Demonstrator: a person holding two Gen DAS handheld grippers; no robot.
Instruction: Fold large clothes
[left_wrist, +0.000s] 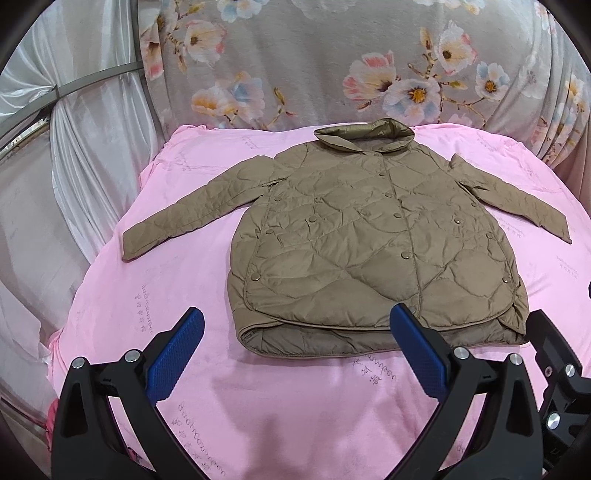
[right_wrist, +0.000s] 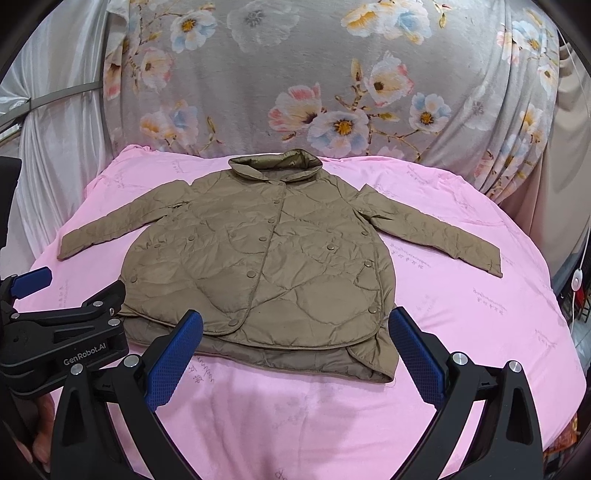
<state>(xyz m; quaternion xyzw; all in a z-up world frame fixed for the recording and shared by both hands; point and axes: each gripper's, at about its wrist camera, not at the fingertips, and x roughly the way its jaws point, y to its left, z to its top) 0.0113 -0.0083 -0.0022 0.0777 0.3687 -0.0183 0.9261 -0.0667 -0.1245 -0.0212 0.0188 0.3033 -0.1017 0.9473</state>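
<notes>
A brown quilted jacket (left_wrist: 365, 236) (right_wrist: 266, 258) lies flat and buttoned on a pink sheet (left_wrist: 166, 280) (right_wrist: 461, 306), collar at the far end, both sleeves spread out to the sides. My left gripper (left_wrist: 299, 332) hovers open over the near hem, left of its middle, nothing between its blue pads (left_wrist: 177, 354). My right gripper (right_wrist: 295, 332) is open too, above the hem's right half, with blue pads (right_wrist: 417, 350) wide apart. The left gripper's body (right_wrist: 62, 332) shows at the left edge of the right wrist view; the right gripper's body (left_wrist: 561, 369) shows at the right edge of the left wrist view.
A grey floral cloth (left_wrist: 332, 59) (right_wrist: 332, 74) hangs behind the bed. White satin drapes (left_wrist: 74, 155) fall on the left. A white cord with a switch (right_wrist: 576, 280) hangs at the right edge. Bare pink sheet surrounds the jacket on all sides.
</notes>
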